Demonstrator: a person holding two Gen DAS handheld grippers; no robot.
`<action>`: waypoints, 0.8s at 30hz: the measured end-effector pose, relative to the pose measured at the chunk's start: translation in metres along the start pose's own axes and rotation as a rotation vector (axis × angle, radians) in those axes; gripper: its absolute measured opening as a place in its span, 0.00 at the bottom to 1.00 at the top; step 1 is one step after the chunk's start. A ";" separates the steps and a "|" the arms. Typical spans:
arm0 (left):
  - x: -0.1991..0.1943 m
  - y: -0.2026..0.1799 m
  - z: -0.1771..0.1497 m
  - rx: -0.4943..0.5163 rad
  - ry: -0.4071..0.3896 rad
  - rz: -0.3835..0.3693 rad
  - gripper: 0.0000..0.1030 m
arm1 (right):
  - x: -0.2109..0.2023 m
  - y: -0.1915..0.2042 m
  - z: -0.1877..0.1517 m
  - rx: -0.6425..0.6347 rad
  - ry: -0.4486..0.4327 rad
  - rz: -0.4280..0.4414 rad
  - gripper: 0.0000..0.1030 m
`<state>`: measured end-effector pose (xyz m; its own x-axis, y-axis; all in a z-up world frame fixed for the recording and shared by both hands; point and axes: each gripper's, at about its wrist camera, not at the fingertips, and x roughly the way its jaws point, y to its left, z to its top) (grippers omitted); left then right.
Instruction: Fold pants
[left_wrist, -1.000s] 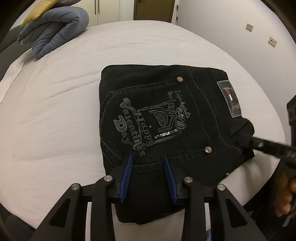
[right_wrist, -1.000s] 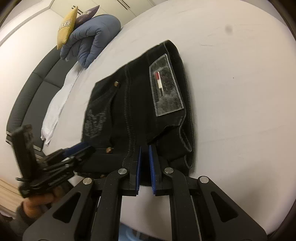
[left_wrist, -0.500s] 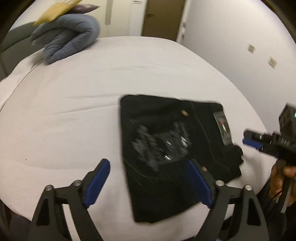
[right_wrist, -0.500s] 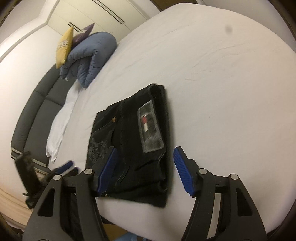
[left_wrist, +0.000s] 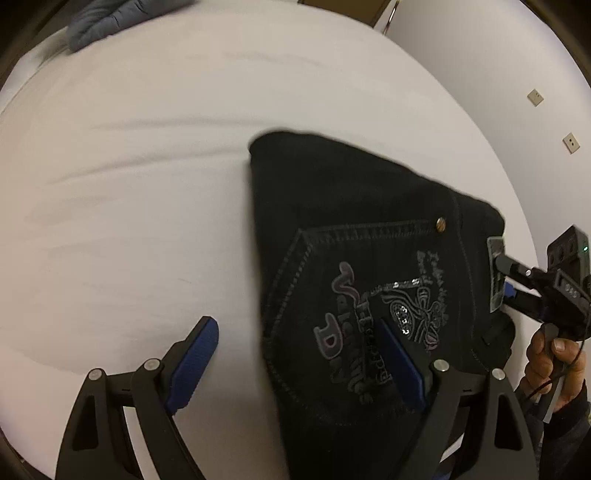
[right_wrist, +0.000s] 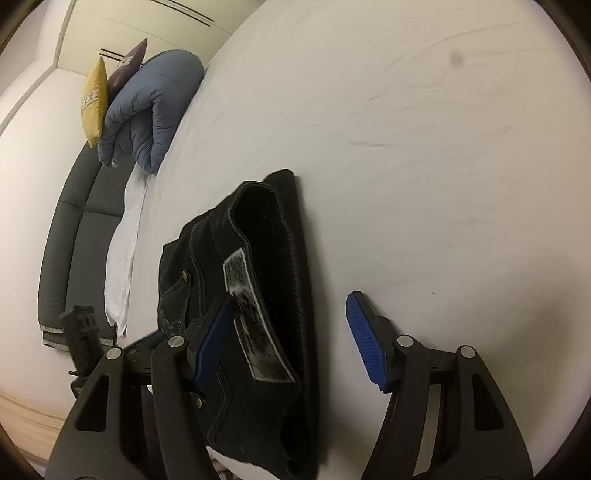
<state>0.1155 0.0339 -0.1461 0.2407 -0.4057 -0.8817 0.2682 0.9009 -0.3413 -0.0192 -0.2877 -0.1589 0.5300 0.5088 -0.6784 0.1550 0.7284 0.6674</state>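
Folded pants (left_wrist: 369, 236) on white bed (left_wrist: 140, 184), left gripper (left_wrist: 295, 365) and right gripper (right_wrist: 291, 343) spread, empty.

This is a bedroom in a home. A wide bed with a smooth white sheet (right_wrist: 406, 147) fills both views. At the upper left of the right wrist view a rolled blue-grey quilted duvet (right_wrist: 147, 114) lies against a mustard-yellow cushion (right_wrist: 94, 99) and a purple one (right_wrist: 129, 64), beside a dark grey padded headboard (right_wrist: 74, 221). Pale cupboard doors (right_wrist: 147, 26), probably a wardrobe, stand behind.
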 end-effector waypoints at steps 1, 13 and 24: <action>0.003 -0.001 -0.001 0.000 0.004 -0.008 0.85 | 0.006 0.004 0.000 -0.010 0.012 0.000 0.59; 0.005 -0.025 -0.002 0.040 -0.005 -0.009 0.42 | 0.029 0.044 -0.020 -0.146 -0.009 -0.151 0.28; -0.027 -0.057 0.007 0.082 -0.100 0.000 0.18 | 0.005 0.112 -0.027 -0.404 -0.110 -0.267 0.15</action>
<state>0.1006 -0.0076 -0.1007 0.3316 -0.4227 -0.8435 0.3426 0.8870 -0.3098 -0.0215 -0.1907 -0.0958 0.6039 0.2444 -0.7587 -0.0268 0.9575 0.2871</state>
